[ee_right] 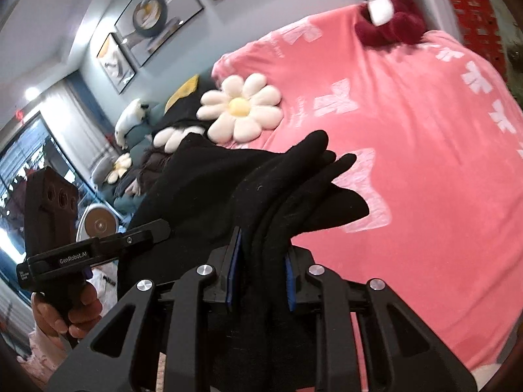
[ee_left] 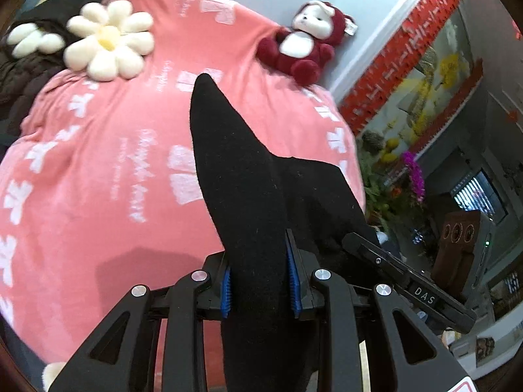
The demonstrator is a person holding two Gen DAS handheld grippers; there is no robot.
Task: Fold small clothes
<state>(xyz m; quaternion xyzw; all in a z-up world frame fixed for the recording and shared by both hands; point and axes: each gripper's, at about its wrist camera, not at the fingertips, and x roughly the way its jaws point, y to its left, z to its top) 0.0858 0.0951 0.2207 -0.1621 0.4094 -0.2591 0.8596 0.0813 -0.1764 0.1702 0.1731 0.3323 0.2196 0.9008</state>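
A black garment (ee_left: 248,176) is held up in the air above a pink blanket (ee_left: 98,170). My left gripper (ee_left: 260,281) is shut on one bunched part of it, the cloth standing up in a point between the blue pads (ee_left: 292,281). My right gripper (ee_right: 261,277) is shut on another bunched part of the same black garment (ee_right: 287,189), with folds sticking out forward. The right gripper's body (ee_left: 408,281) shows at the right of the left wrist view; the left gripper's body (ee_right: 91,254) shows at the left of the right wrist view, with the hand under it.
The pink blanket (ee_right: 408,150) covers the bed. On it lie a white flower cushion (ee_left: 109,40), also in the right wrist view (ee_right: 242,107), and a dark red plush toy (ee_left: 304,42) by the wall. Dark clothes (ee_left: 23,68) lie at the far left. Plants (ee_left: 402,170) stand beside the bed.
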